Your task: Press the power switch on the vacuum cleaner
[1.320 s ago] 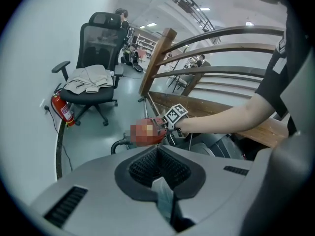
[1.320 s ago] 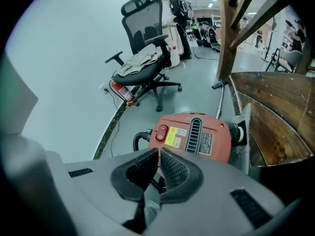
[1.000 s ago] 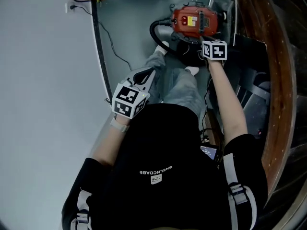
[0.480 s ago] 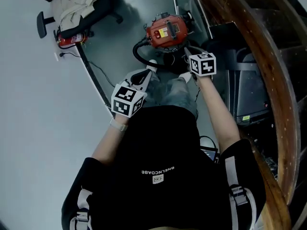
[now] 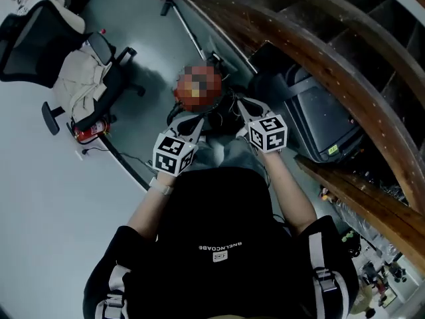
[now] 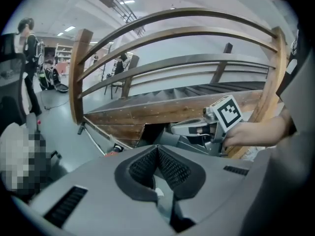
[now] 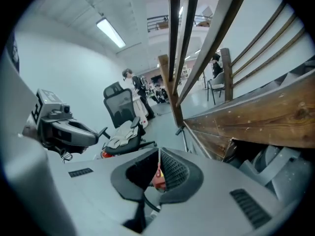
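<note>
A curved wooden rail (image 5: 345, 78) sweeps down the right of the head view, and a chair (image 5: 40, 45) stands at upper left. The red vacuum (image 5: 198, 88), blurred in that view, sits on the floor just beyond both gripper tips. The right gripper (image 7: 159, 154) has its jaws closed on nothing, and only its own view shows a sliver of red behind them. The left gripper (image 6: 157, 149), jaws likewise together and empty, faces the rail. A fire extinguisher (image 5: 85, 133) sits near the chair.

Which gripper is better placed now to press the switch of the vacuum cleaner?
Probably the right gripper: the red vacuum cleaner shows directly past its closed jaws. The left gripper points at the wooden stairs instead.
</note>
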A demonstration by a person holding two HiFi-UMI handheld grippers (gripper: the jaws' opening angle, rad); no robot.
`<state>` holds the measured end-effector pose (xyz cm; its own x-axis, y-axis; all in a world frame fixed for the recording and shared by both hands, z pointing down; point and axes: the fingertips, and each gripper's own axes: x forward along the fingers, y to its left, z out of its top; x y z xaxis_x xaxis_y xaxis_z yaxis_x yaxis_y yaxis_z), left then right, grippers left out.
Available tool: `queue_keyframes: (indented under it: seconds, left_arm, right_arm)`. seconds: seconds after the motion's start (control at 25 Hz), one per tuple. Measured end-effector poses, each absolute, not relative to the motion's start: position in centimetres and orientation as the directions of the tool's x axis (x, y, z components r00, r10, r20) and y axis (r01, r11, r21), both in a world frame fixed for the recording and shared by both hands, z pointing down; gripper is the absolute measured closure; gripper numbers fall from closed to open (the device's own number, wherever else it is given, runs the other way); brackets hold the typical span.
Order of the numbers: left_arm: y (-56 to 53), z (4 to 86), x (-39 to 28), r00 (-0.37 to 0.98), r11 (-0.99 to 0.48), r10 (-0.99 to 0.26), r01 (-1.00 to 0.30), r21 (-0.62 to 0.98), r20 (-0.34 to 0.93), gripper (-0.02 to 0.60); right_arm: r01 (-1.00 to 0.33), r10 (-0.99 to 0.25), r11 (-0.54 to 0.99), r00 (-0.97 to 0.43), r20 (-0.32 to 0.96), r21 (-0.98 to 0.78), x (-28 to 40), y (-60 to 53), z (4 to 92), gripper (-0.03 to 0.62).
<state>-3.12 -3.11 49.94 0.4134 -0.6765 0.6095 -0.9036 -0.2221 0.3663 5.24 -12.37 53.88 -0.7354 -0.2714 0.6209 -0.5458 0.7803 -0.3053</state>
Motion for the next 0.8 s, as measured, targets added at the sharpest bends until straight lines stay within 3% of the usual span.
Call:
queue_keyframes:
  seconds: [0.44,0.8]
  left_arm:
    - [-10.6,42.7,6.2,0.631,-0.566,-0.599,-0.769,0.296,0.494,0.567]
    - [-12.6,39.4,15.1,0.76,-0.739,-0.492,-0.623,0.258,0.425,0.566]
  right_arm:
    - [-0.736,-0.635,0.636,-0.669,0.386,-0.23,17.6,-13.8,40.9,0.565]
    - [-0.855,-0.808,0.457,-0.515,0.288,-0.247,29.4,-10.9,37.6,0.565]
